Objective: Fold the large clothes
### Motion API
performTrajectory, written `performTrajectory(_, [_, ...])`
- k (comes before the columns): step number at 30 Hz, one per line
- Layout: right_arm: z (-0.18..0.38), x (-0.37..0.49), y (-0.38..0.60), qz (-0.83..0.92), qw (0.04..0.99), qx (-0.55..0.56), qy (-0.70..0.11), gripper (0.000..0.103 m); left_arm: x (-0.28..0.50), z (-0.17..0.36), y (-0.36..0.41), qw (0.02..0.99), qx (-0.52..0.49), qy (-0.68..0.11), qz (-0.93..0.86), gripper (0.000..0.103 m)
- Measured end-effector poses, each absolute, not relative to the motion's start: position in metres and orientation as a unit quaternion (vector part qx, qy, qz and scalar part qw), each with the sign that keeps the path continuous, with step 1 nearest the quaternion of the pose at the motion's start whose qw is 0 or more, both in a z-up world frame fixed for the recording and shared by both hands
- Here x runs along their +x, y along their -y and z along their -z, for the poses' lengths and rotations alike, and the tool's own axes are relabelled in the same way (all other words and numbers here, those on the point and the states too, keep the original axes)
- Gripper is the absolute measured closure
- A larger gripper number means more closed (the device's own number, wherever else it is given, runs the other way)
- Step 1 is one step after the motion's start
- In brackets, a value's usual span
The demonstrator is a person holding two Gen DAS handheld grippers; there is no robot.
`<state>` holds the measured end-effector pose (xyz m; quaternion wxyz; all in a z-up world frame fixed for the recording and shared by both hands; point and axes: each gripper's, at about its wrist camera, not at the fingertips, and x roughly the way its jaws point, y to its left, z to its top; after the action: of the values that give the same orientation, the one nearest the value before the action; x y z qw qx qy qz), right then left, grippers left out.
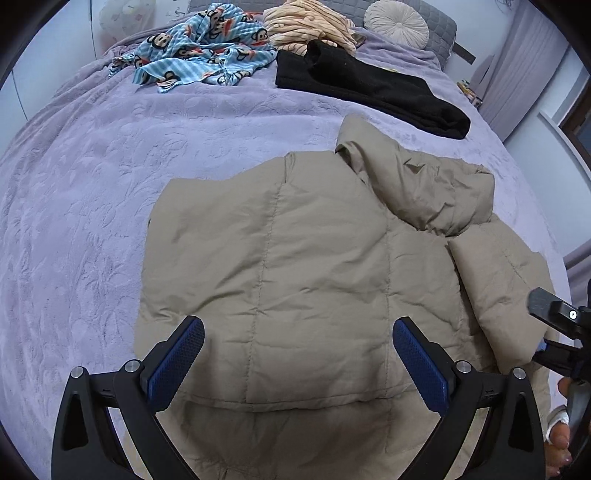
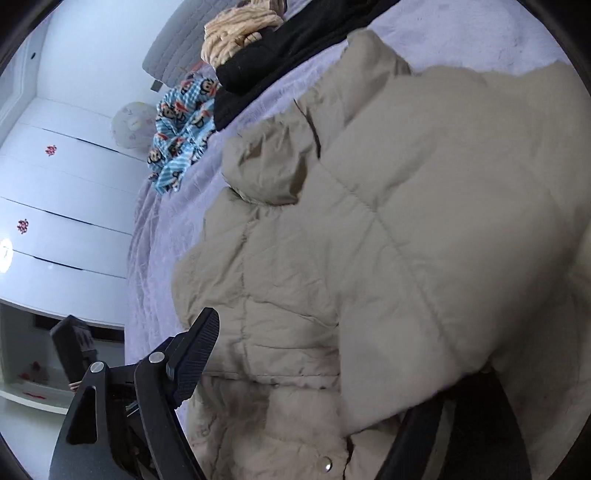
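Observation:
A beige puffer jacket (image 1: 295,251) lies flat on the purple bed cover (image 1: 92,192), hood (image 1: 432,188) at the upper right. Its right sleeve (image 1: 498,288) is folded in along the edge. My left gripper (image 1: 298,326) hovers open over the jacket's lower part, with nothing between its blue pads (image 1: 177,365). In the right wrist view the jacket (image 2: 388,221) fills the frame. The right gripper (image 2: 325,354) stands open with its jaws wide. One of its fingers (image 2: 195,354) is clear of the cloth, and the other is hidden under a puffed fold of jacket.
A black garment (image 1: 369,88), a blue monkey-print cloth (image 1: 207,48) and a striped peach blanket (image 1: 306,26) lie at the head of the bed, by a round cushion (image 1: 397,22). White wardrobe doors (image 2: 66,184) stand beyond the bed. A hand (image 1: 557,443) shows at the lower right.

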<state>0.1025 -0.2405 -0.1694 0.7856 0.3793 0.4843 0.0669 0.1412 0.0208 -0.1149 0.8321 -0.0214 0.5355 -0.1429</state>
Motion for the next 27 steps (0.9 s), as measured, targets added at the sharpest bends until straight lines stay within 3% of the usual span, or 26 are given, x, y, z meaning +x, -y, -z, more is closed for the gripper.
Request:
performTrajectory(4, [0.152, 0.076, 0.27, -0.023, 0.785, 0.433, -0.442, 0.024, 0.15, 0.109, -0.03, 0.832, -0.038, -0.531, 0.155, 0.001])
performTrajectory(6, [0.156, 0.071, 0.288, 0.01, 0.78, 0.459, -0.426, 0.052, 0.151, 0.106, -0.037, 0.832, -0.044, -0.529, 0.161, 0.001])
performTrajectory(7, [0.159, 0.073, 0.297, 0.022, 0.776, 0.468, -0.422, 0.074, 0.152, 0.105, -0.041, 0.831, -0.049, -0.529, 0.166, 0.001])
performTrajectory(8, [0.158, 0.08, 0.299, 0.023, 0.776, 0.474, -0.416, 0.089, 0.153, 0.105, -0.045, 0.829, -0.056, -0.53, 0.172, 0.001])
performTrajectory(9, [0.155, 0.089, 0.295, 0.02, 0.782, 0.47, -0.409, 0.091, 0.153, 0.104, -0.049, 0.825, -0.067, -0.532, 0.179, 0.001])
performTrajectory(13, [0.13, 0.12, 0.246, -0.041, 0.832, 0.371, -0.412, 0.091, 0.159, 0.107, -0.073, 0.796, -0.143, -0.547, 0.215, 0.001])
performTrajectory(19, [0.156, 0.15, 0.133, -0.109, 0.844, 0.187, -0.491, 0.091, 0.162, 0.11, -0.085, 0.755, -0.237, -0.548, 0.271, 0.001])
performTrajectory(22, [0.178, 0.148, 0.107, -0.106, 0.828, 0.129, -0.535, 0.084, 0.163, 0.114, -0.077, 0.733, -0.264, -0.553, 0.296, 0.001])
performTrajectory(24, [0.184, 0.146, 0.101, -0.107, 0.819, 0.112, -0.552, 0.065, 0.164, 0.116, -0.07, 0.72, -0.28, -0.555, 0.309, 0.001])
performTrajectory(26, [0.177, 0.138, 0.103, -0.117, 0.816, 0.119, -0.554, 0.036, 0.165, 0.117, -0.064, 0.707, -0.296, -0.555, 0.323, 0.001])
performTrajectory(27, [0.172, 0.134, 0.108, -0.119, 0.816, 0.127, -0.551, 0.034, 0.165, 0.118, -0.062, 0.703, -0.3, -0.555, 0.328, 0.001])
